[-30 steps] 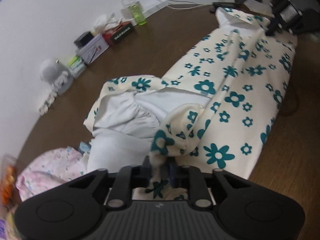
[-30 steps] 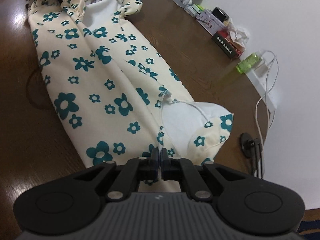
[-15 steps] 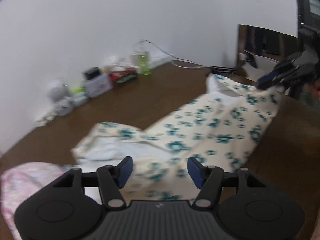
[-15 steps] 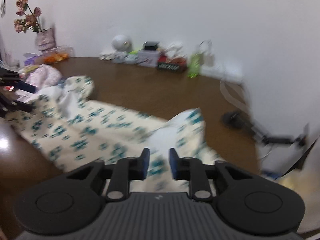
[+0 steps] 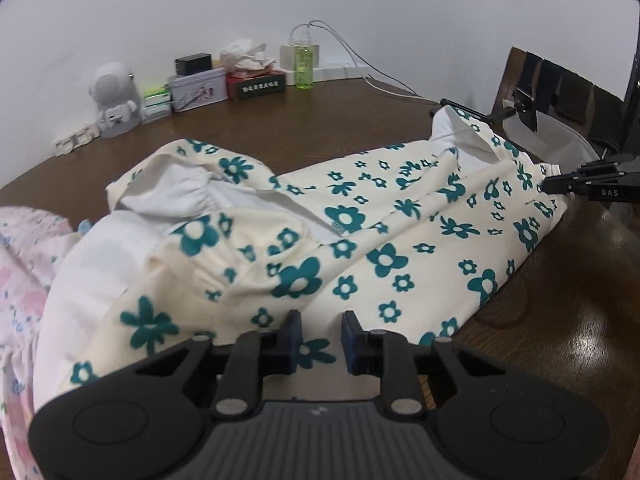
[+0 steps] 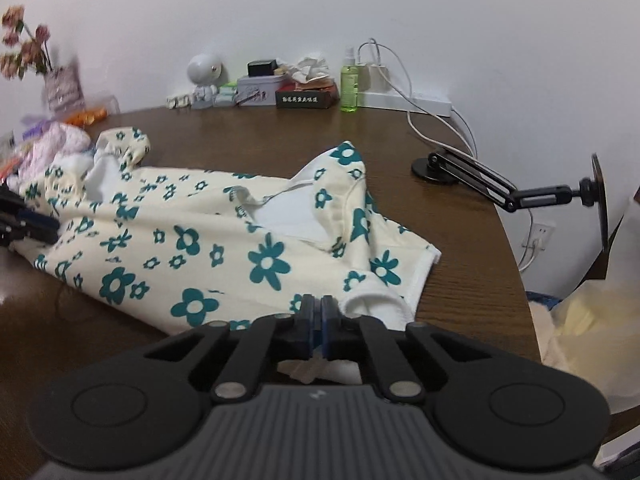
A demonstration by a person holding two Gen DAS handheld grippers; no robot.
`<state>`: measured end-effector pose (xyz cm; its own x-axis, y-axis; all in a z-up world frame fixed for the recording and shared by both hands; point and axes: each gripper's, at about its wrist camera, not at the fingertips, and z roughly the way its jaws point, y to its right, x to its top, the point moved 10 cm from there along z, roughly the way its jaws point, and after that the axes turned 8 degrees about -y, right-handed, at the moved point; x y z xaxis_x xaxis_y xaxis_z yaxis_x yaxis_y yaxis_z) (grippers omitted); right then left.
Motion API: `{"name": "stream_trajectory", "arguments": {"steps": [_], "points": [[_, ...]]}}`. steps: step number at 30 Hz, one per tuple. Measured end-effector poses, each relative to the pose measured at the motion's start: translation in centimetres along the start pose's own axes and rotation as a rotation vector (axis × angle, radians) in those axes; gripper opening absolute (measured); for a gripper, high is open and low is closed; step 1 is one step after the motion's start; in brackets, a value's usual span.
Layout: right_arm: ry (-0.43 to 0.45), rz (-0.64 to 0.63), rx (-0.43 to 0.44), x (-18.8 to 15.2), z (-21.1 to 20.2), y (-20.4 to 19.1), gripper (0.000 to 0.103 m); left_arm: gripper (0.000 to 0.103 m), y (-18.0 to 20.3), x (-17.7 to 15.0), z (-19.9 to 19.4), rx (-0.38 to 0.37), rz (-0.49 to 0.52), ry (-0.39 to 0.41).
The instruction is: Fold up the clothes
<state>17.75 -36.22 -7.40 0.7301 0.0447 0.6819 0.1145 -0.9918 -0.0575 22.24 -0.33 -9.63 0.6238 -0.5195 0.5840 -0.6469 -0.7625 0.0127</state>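
Cream cotton garment with teal flowers (image 5: 400, 216) lying on brown wooden table (image 5: 560, 312). My left gripper (image 5: 320, 334) is closing over it, jaws narrow. My right gripper (image 6: 319, 322) is pinching its hem.

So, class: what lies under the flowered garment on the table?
The flowered garment lies on the brown table, with a pink cloth beside its left end. Whatever else lies beneath is covered.

Soft, even indoor light fills both fisheye views, with dark vignetted corners and edges that bend outward. The white wall (image 5: 160, 20) looks dull grey. A bright glare patch shines on the brown table (image 5: 580, 340) at lower right. The dried flowers (image 6: 24, 44) at far left are smeared by blur.
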Motion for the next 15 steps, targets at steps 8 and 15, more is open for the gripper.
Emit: {"name": "stream_trajectory", "arguments": {"steps": [8,15], "points": [[0.041,0.120,0.019,-0.3,-0.8,2.0,0.002,0.016,-2.4,-1.2,-1.2,0.064,-0.073,0.040],[0.011,0.123,-0.014,0.1,-0.3,1.5,0.005,0.022,-3.0,-1.5,-2.0,0.066,-0.098,0.045]]}}
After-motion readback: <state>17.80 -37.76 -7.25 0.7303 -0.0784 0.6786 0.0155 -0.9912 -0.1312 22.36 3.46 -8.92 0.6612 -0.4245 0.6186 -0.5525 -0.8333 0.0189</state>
